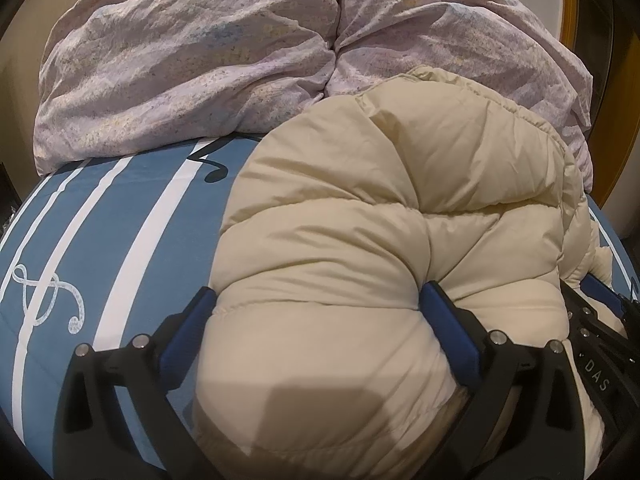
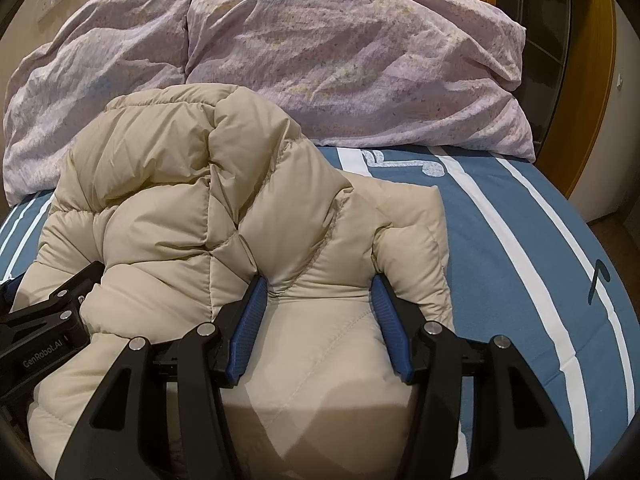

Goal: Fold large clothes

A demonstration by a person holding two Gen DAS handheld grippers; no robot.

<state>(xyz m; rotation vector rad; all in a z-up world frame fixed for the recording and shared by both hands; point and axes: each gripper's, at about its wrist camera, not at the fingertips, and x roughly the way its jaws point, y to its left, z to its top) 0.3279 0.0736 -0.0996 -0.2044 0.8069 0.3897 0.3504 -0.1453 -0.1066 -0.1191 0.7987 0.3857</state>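
Observation:
A puffy beige down jacket lies bunched on the bed, filling the right half of the left wrist view and the left and middle of the right wrist view. My left gripper is shut on a thick bulge of it, and the blue pads dent the padding on both sides. My right gripper is shut on another fold, with its blue pads pressed into the fabric near a seam. Each gripper shows at the edge of the other's view: the right gripper and the left gripper.
The bed has a blue sheet with white stripes and music-note prints. A crumpled lilac duvet is heaped across the far side of the bed. Bare sheet lies to the jacket's right. A wooden door frame stands at far right.

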